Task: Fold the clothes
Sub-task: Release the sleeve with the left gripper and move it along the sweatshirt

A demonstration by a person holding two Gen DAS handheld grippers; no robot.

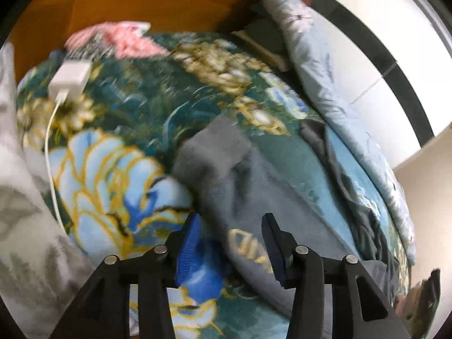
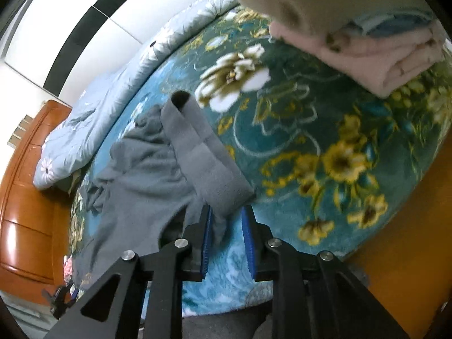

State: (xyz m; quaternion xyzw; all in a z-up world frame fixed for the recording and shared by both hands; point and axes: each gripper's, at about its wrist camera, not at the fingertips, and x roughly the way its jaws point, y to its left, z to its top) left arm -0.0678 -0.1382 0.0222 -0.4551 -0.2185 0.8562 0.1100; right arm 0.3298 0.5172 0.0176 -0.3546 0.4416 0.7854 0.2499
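A grey fleece garment (image 1: 254,186) with yellow lettering lies rumpled on a teal floral blanket (image 1: 135,104). Its sleeve (image 1: 212,144) is folded back toward the middle. My left gripper (image 1: 230,227) is open just above the garment's printed part, with its blue pads on either side of the fabric. In the right wrist view the same garment (image 2: 141,169) spreads to the left and its sleeve (image 2: 203,147) runs toward me. My right gripper (image 2: 226,226) is open, and the sleeve's end sits between its fingers without being clamped.
A stack of folded clothes (image 2: 367,53), pink under beige, sits at the blanket's far right. A pale blue quilt (image 2: 113,99) is bunched along the far edge by the wooden bed frame (image 2: 28,197). A white charger (image 1: 70,77) with its cable lies on the blanket's left.
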